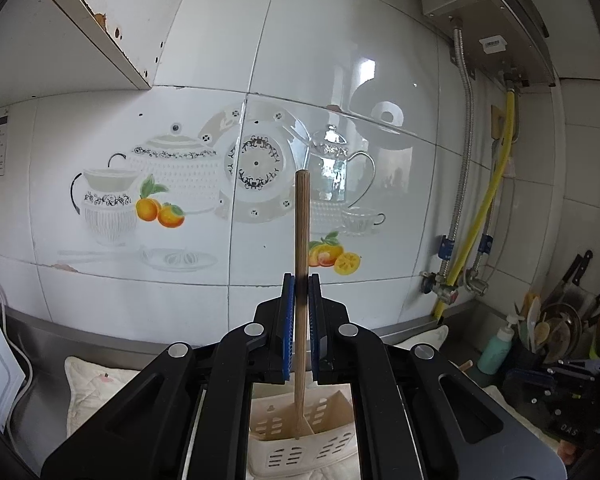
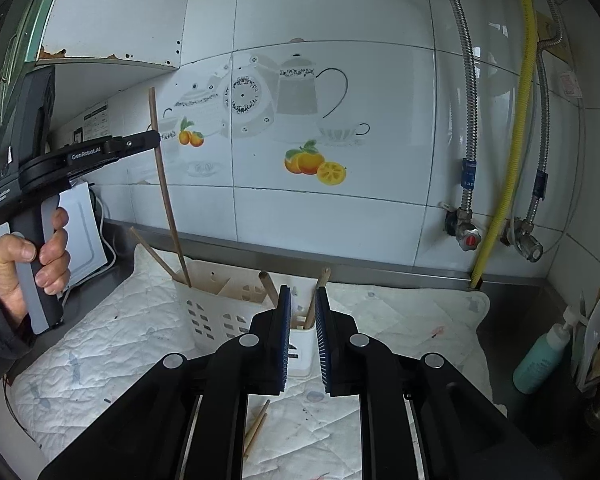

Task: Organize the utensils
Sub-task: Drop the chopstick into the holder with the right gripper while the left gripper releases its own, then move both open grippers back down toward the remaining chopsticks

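Observation:
My left gripper is shut on a long wooden chopstick, held upright with its lower end inside the left compartment of a cream slotted utensil caddy. In the right wrist view the left gripper holds that chopstick over the caddy. Another chopstick leans in the same compartment. Wooden handles stand in other compartments. My right gripper is open and empty, just in front of the caddy. Two chopsticks lie on the quilted mat below it.
A white quilted mat covers the steel counter. A teal pump bottle and a holder of spoons and knives stand at the right. Pipes and valves run down the tiled wall. A white appliance with a cord stands at left.

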